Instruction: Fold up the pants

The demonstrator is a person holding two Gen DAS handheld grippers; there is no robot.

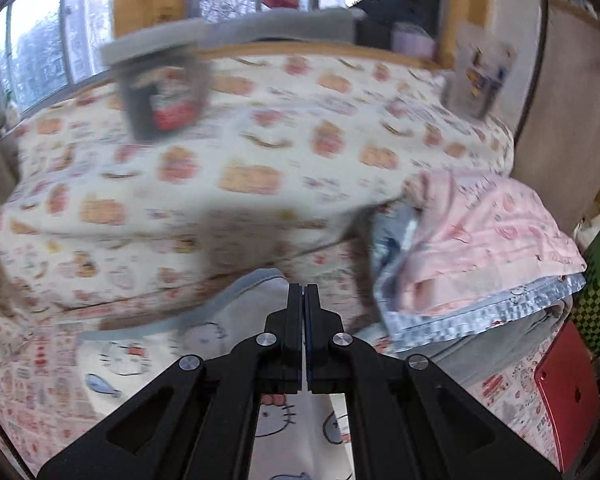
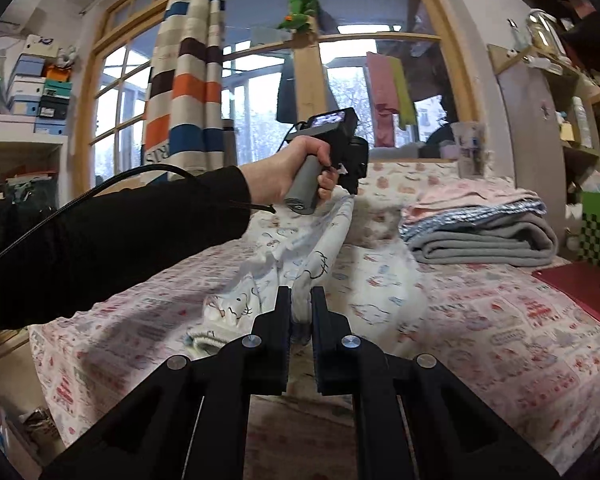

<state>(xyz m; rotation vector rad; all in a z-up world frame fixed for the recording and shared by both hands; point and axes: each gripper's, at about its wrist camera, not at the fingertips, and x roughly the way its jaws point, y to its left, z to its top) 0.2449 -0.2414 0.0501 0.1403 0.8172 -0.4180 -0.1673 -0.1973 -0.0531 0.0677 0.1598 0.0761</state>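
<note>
We're over the bed (image 2: 500, 320), its printed sheet kept bare in the middle as folding ground, with the folded blankets (image 2: 480, 232) stacked well aside. The pants (image 2: 300, 248) hang stretched above it (cartoon-cat print), so the cloth falls flat. Left tongs (image 1: 304, 292) are pinched tight on one end, held high; right tongs (image 2: 300, 304) clamp narrowly on a bunch of the other

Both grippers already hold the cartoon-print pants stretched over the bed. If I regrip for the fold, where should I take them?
Grip the pants at the ends, where the left gripper and right gripper now pinch. The cloth between them is bunched into a rope, so come along its length from each end; a mid-span grab would likely catch several layers.
</note>
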